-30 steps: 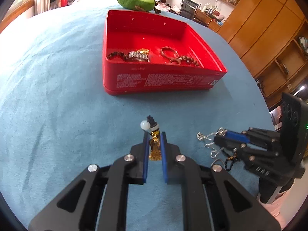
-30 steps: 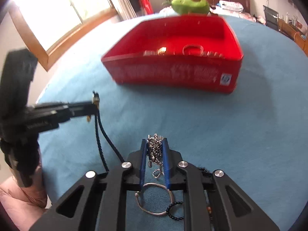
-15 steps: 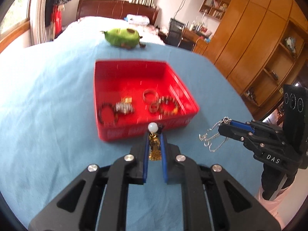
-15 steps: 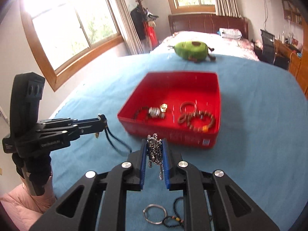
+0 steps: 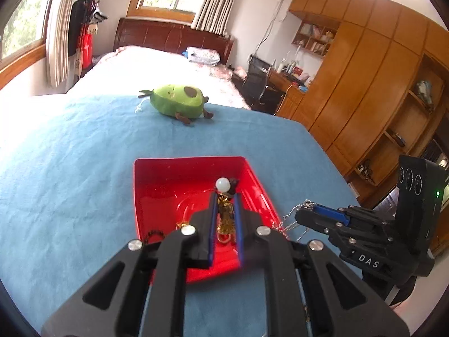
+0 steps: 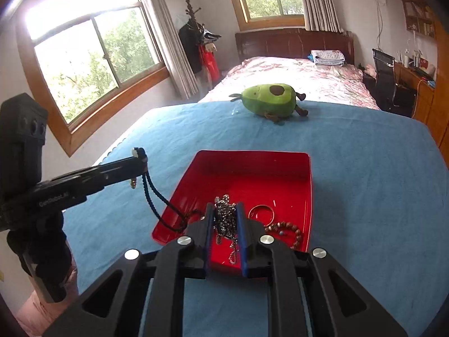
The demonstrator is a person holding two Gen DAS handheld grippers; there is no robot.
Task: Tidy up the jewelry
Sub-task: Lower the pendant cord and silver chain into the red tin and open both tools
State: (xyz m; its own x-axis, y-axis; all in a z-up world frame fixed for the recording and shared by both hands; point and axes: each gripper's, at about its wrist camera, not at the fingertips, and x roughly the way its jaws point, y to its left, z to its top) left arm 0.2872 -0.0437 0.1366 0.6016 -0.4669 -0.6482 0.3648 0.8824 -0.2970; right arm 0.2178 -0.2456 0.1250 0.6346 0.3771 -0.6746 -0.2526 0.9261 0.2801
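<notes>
Bright daylight from the windows (image 6: 95, 64); bed (image 5: 157, 70) overexposed; fisheye edges warped, vignetted.

The letters "DAS" are printed in white on the black body of the right gripper (image 5: 306, 210), as seen in the left wrist view. White lettering is also printed on the side of the left gripper (image 6: 139, 157) in the right wrist view; it is blurred and appears to begin with "Gen" and end in "AI", but cannot be read with certainty. No other text, label or number can be read.
</notes>
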